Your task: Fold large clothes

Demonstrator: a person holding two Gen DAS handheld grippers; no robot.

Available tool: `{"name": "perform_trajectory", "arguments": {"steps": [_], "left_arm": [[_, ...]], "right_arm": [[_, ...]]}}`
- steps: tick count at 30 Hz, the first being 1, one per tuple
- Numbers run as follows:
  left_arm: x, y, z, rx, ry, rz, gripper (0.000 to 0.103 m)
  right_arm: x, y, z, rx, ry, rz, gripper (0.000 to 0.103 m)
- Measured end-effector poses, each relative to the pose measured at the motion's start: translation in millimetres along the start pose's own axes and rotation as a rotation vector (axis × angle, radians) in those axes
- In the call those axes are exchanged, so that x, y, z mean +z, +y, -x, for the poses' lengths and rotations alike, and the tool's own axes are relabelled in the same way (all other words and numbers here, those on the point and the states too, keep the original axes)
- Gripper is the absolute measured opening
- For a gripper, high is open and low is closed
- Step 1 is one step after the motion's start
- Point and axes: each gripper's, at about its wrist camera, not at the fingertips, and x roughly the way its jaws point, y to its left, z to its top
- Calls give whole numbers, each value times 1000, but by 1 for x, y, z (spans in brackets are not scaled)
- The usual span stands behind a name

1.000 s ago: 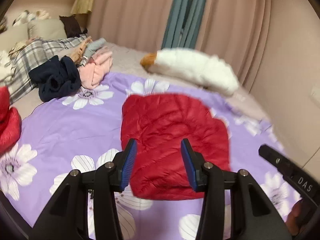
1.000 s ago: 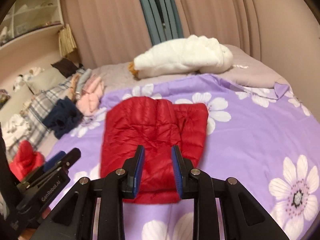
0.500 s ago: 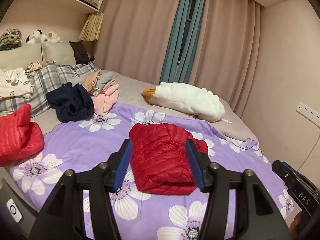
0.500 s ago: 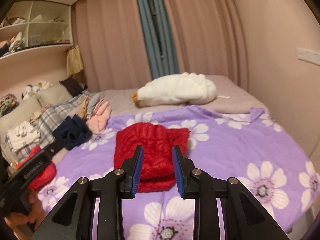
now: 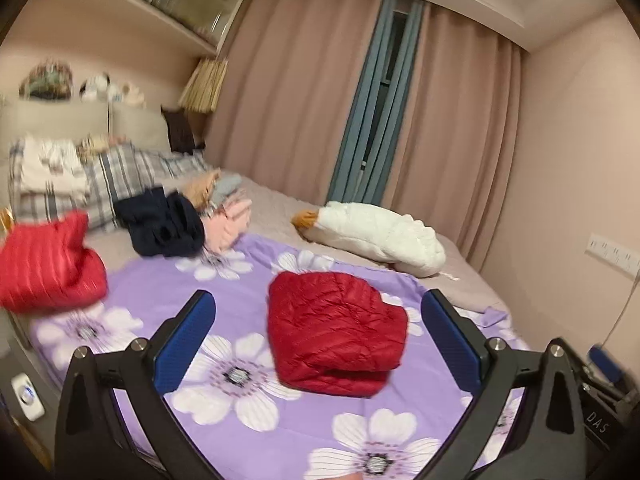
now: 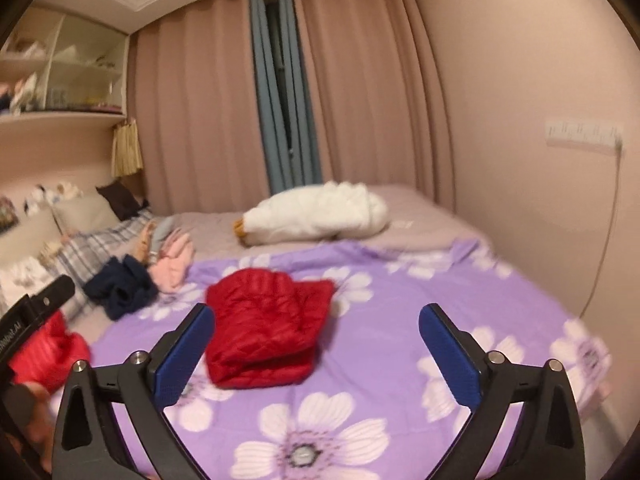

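A folded red quilted jacket (image 5: pixel 334 330) lies on the purple flowered sheet (image 5: pixel 248 292), also seen in the right wrist view as the red jacket (image 6: pixel 266 322) on that sheet (image 6: pixel 400 304). My left gripper (image 5: pixel 318 312) hangs above the near end of the bed, its jaws opening wide, with nothing held between the blue pads. My right gripper (image 6: pixel 316 320) is likewise opening wide and holds nothing. Both stand well back from the jacket. A second red garment (image 5: pixel 44 264) sits bunched at the left edge of the bed.
A navy garment (image 5: pixel 162 222), pink and beige clothes (image 5: pixel 228 216) and a plaid blanket (image 5: pixel 120 172) lie near the pillows. A white plush goose (image 5: pixel 376 234) rests at the far side. Curtains (image 5: pixel 304 92) hang behind; a wall with sockets (image 5: pixel 614 252) stands on the right.
Both grippers have pulled back and up from the folded red jacket, which now looks smaller and farther off. Their jaws, narrow before, have spread wide apart.
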Motion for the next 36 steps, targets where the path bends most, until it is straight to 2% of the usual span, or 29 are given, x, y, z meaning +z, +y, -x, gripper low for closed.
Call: {"name": "perform_trajectory", "arguments": {"steps": [3,9,12,18,27,32,36], "left_arm": [[-1,-5,7,33,-26,-13,103],[-8,-1,13,-13,-44,59,103],[-11,-4,18,-32,-69,34,103],[-18,-8,17,17,-43,-28,103],[-13,-1,28,-50,-49,34,103],[-12,1,26,-26,-34,46,103],[-11,4,30,-17,-56,63,103]], "right_arm": [[-2,9,5,-18,-29,48,101],[-13,8,3,-4,-15,14,101],[-18,1,7,-29,-12,-28,101],[-21,-7,16,-73,-6,-62,102],[-17,-14,22,-81,1,-106,102],[-16,-13,28,-67,-12,-93,102],[-15,-10,28,-57,-9,-73,102]]}}
